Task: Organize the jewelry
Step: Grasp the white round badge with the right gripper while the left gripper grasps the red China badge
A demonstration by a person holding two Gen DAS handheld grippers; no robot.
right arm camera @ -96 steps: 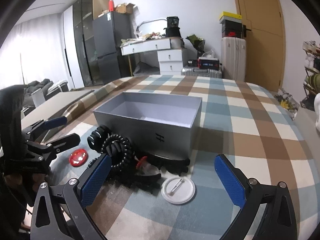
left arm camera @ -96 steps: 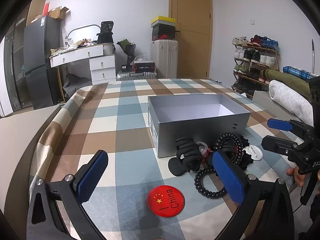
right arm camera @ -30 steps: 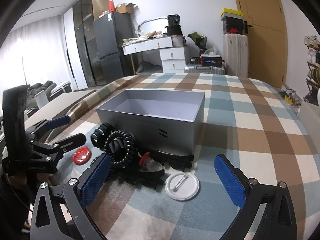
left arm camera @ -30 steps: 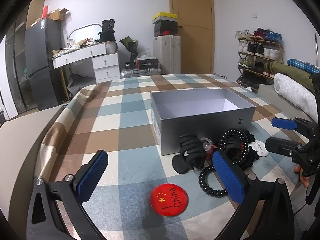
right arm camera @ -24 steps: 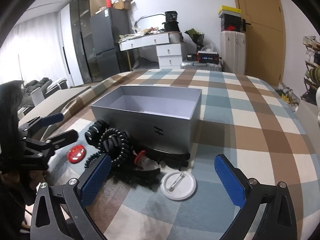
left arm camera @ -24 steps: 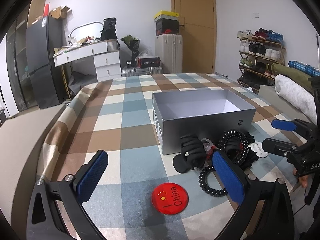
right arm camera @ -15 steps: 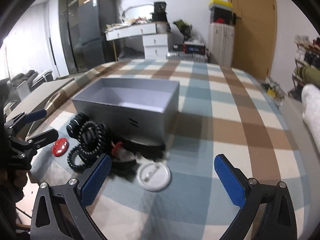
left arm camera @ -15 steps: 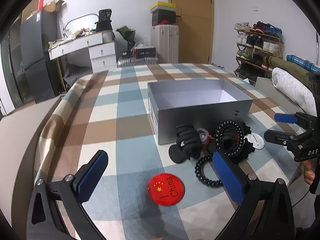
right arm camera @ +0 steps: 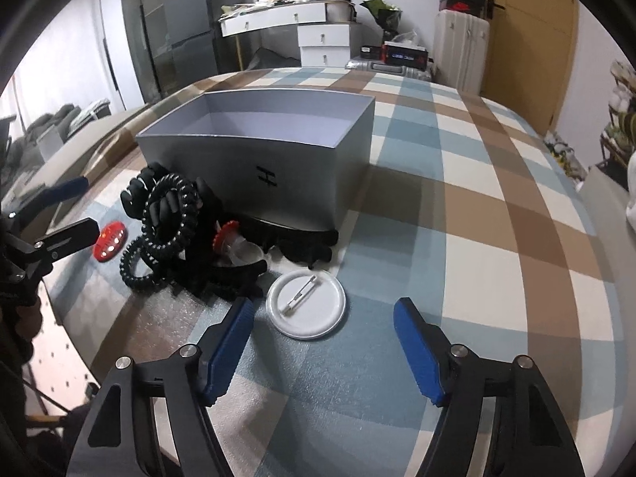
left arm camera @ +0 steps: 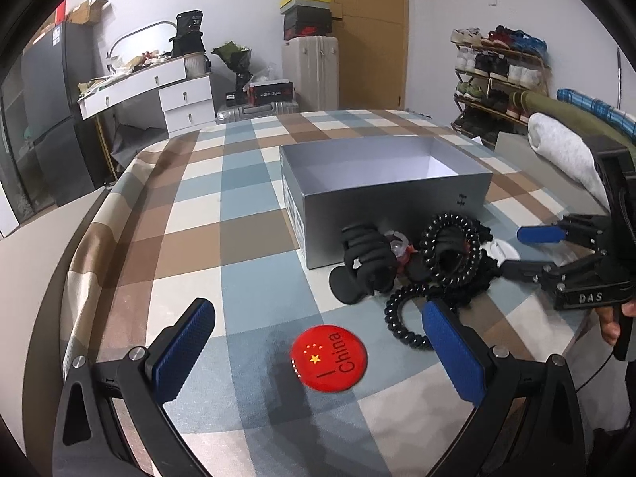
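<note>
left wrist view: red china badge (left arm camera: 329, 357) on checked cloth, between wide-apart left gripper (left arm camera: 318, 342) pads, touching nothing. right wrist view: white pin badge (right arm camera: 306, 304) just ahead of right gripper (right arm camera: 324, 342), closing, empty. grey box (right arm camera: 278, 171) behind black hair ties (right arm camera: 169, 214).

We carry two matching tools: each gripper, the left gripper (left arm camera: 318, 342) and the right gripper (right arm camera: 324, 342), has a matte black frame of angled struts, fastened with round silver screws, and two long fingers faced with ribbed blue pads (right arm camera: 417, 351). Seen from the left wrist, the right one bears white letters "DAS" (left arm camera: 590, 298) on its body. A thin black cable (left arm camera: 596, 369) trails below its handle.
</note>
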